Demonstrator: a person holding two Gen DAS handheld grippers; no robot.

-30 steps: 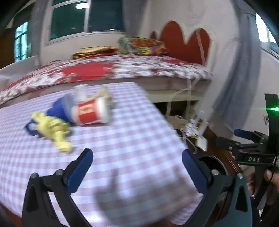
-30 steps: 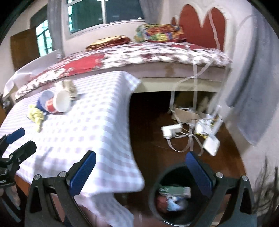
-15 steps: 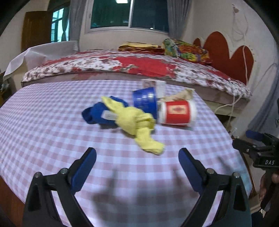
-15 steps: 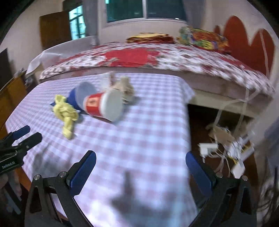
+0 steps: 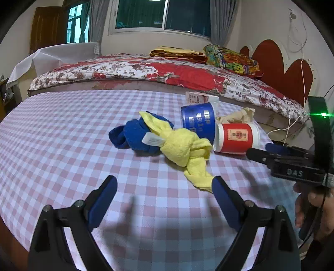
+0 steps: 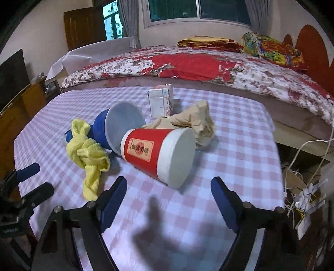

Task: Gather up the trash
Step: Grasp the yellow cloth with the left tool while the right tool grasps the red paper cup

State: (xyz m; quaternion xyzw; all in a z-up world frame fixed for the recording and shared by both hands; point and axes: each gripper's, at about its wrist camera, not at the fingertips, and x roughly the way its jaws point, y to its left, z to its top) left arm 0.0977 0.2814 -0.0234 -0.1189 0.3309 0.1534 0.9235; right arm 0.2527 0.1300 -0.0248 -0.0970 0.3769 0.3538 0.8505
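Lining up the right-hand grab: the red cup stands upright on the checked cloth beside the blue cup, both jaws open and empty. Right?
Not quite. The red cup lies on its side, open mouth toward the right gripper, as the right wrist view shows. It is beside the blue cup on the checked cloth; both sets of jaws, the left gripper included, are open and empty.

Home bedroom — floral-quilted bed (image 5: 167, 73), folded blankets (image 6: 208, 40), heart-shaped red headboard (image 5: 286, 70), curtained window (image 5: 162, 14), wooden door (image 6: 83, 25)
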